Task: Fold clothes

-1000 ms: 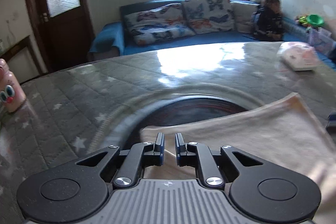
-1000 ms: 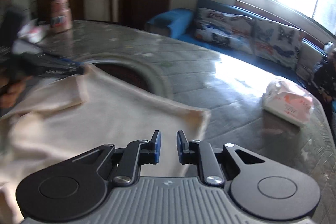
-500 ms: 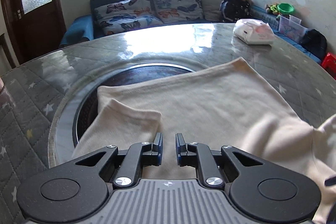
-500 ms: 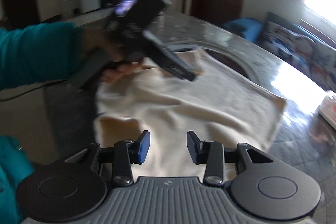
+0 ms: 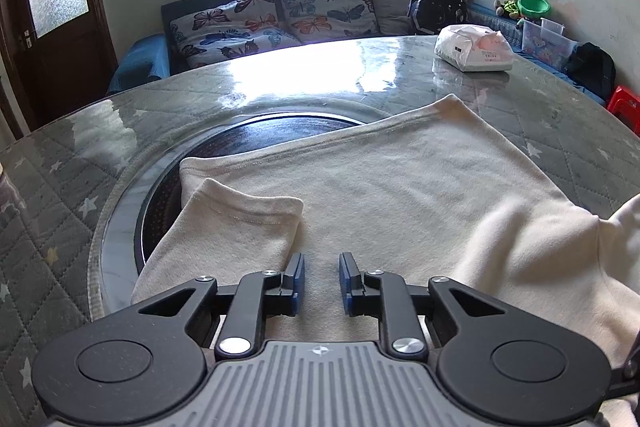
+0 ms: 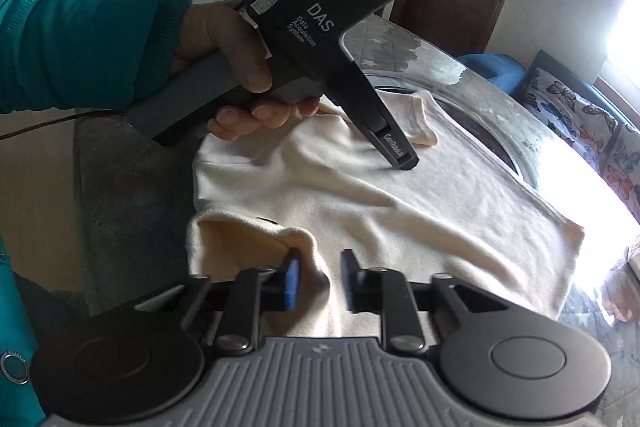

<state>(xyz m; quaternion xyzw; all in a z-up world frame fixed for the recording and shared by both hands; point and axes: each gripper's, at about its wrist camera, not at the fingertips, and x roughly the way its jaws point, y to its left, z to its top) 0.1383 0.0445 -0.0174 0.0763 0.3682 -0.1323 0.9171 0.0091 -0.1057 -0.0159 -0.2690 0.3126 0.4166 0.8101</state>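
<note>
A: How will the cream shirt handle?

B: I'd judge it soft, light and limp; it lies spread on the counter, over the round inset. Best taken by a hem or a sleeve cuff.

A: The fingers?

B: The left gripper is narrowly open and empty, tips down on the cloth. The right gripper is parted around the near sleeve.

A: Counts?

B: One shirt, two sleeves, two grippers, one white packet far right.

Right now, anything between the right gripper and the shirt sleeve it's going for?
Nothing visible. The right gripper is open with the near sleeve bunched right at its left finger. The left gripper rests further along the cream shirt, beside the other sleeve, clear of that approach.
</note>
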